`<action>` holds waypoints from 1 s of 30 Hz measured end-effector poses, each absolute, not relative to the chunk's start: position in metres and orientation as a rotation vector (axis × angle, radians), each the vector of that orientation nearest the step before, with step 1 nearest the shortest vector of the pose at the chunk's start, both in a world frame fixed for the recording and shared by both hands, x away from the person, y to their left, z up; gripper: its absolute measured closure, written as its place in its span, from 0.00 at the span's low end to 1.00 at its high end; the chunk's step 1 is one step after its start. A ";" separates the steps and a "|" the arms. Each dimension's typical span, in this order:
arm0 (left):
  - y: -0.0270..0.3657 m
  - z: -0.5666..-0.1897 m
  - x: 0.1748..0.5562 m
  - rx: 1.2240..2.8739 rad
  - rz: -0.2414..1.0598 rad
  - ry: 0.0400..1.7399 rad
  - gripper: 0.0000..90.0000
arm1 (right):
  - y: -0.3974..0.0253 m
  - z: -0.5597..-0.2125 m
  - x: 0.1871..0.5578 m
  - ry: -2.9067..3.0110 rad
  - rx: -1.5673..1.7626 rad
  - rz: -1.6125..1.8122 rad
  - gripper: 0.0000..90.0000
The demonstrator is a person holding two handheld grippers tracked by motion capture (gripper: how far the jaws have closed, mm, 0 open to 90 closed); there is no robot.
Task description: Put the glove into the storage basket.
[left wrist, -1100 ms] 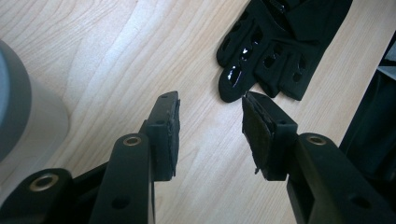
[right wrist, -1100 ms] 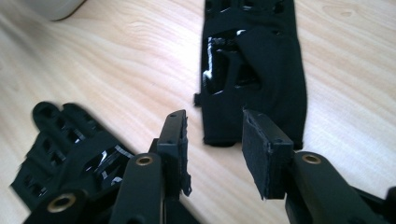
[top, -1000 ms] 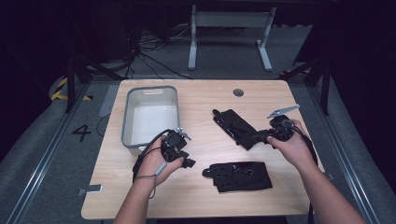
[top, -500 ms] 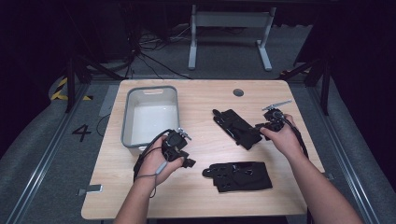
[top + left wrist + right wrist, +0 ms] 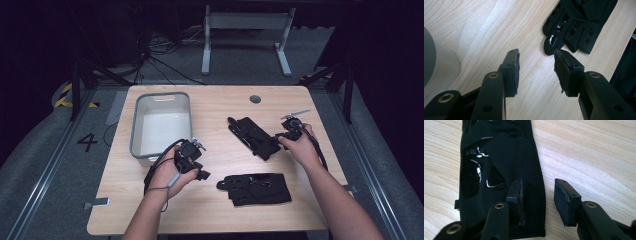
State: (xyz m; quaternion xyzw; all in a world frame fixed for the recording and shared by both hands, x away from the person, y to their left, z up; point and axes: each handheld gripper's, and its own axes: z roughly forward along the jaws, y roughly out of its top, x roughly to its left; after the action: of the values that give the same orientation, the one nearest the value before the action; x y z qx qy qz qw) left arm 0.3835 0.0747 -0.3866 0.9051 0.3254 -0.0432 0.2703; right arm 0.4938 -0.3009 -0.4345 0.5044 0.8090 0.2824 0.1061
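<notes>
Two black gloves lie on the wooden table (image 5: 220, 107). The far glove (image 5: 252, 135) lies slantwise right of centre, and the near glove (image 5: 256, 188) lies flat by the front edge. My right gripper (image 5: 277, 138) is open at the far glove's right end. In the right gripper view its (image 5: 537, 186) left jaw is over the edge of that glove (image 5: 499, 170) and its right jaw over bare wood. My left gripper (image 5: 203, 174) is open and holds nothing. It (image 5: 536, 56) points at the near glove's fingertips (image 5: 574, 25), a short gap away.
A grey plastic bin (image 5: 138, 131) stands empty at the left, just behind my left hand; its wall (image 5: 436, 67) is beside the left jaw. A small round hole (image 5: 255, 99) is at the table's far edge. Dark floor and a metal stand lie beyond the table.
My right hand has shifted slightly left and away, bringing its gripper up to the far glove's end. The left hand and both gloves have stayed put.
</notes>
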 end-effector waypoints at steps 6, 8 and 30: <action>0.074 -0.386 0.383 2.436 -0.113 0.880 0.62 | -0.299 -0.437 0.494 2.386 1.485 0.822 0.63; 0.074 -0.387 0.383 2.439 -0.112 0.879 0.62 | -0.300 -0.440 0.494 2.387 1.512 0.852 0.66; 0.073 -0.388 0.384 2.438 -0.114 0.875 0.61 | -0.288 -0.417 0.481 2.382 1.386 0.865 0.97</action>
State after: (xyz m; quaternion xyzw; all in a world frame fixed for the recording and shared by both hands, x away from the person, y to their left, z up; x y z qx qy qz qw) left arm 0.3837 0.0733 -0.3879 0.9051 0.3249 -0.0423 0.2709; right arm 0.4814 -0.2883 -0.4171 0.4760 0.8180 0.2972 0.1263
